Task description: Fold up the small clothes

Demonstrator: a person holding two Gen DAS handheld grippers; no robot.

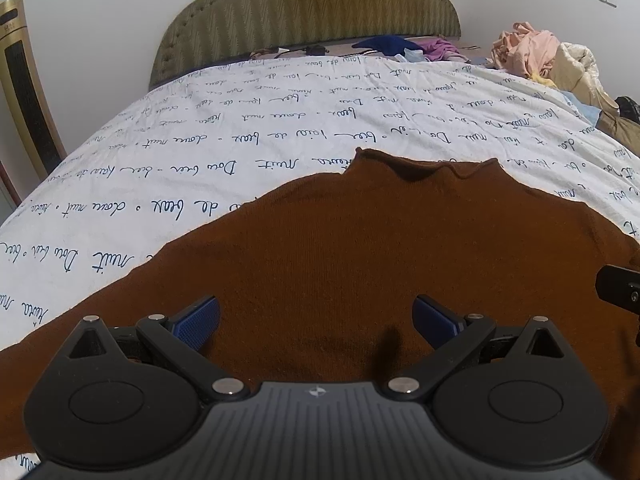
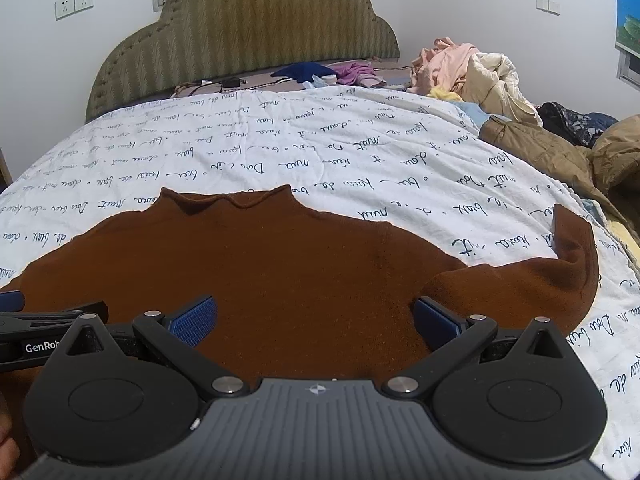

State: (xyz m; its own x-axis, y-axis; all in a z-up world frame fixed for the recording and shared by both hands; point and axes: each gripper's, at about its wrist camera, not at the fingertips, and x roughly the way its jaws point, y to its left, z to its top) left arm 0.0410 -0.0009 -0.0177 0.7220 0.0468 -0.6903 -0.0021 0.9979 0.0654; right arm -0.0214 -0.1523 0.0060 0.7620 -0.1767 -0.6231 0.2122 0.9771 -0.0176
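The brown sweater [image 2: 280, 264] lies spread flat and unfolded on the bed [image 2: 360, 152] just ahead of the left gripper [image 1: 316, 320] and right gripper [image 2: 316, 320], both wide open and empty, so I judge every fold remains.

White walls with sockets [image 2: 74, 3], green padded headboard [image 2: 244, 36], bed under script-printed white quilt [image 1: 240, 128], heaped clothes [image 2: 460, 68] at right

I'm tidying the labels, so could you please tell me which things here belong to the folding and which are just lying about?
Job in hand:
brown sweater
left gripper
right gripper

Lying about:
pink clothes pile
tan jacket
blue garment
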